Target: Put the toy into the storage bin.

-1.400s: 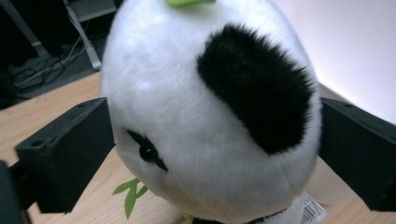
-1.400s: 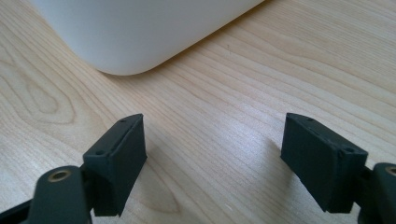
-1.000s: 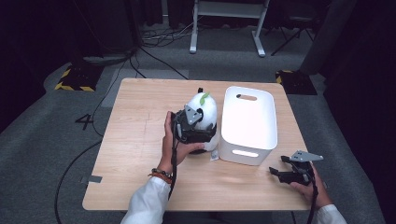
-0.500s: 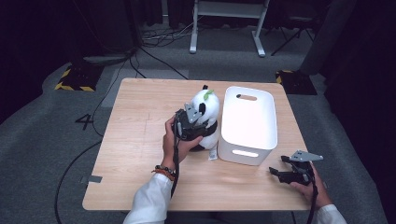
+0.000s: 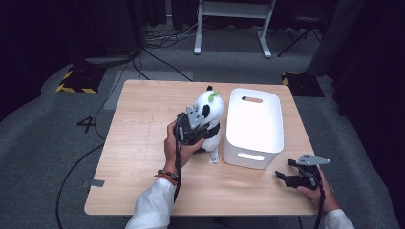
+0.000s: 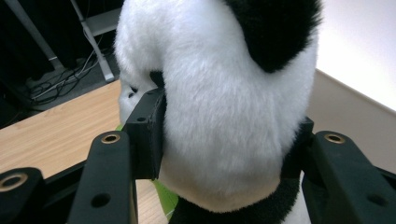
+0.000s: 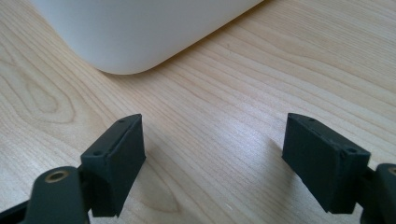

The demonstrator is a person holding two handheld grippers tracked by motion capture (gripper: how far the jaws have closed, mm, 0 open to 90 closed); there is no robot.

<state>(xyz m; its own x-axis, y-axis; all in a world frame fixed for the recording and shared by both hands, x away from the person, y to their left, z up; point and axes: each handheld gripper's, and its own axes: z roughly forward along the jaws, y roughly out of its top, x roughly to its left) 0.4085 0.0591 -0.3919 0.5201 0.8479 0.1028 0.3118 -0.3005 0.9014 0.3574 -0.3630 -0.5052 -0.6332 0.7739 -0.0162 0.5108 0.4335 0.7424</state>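
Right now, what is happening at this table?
A person's left gripper is shut on a black-and-white plush panda toy, which stands on the light wooden table beside a white plastic bin that lies upside down. The right gripper is open, holding nothing, near the bin's corner.

Plush panda (image 5: 208,112) stands just left of bin (image 5: 253,128)
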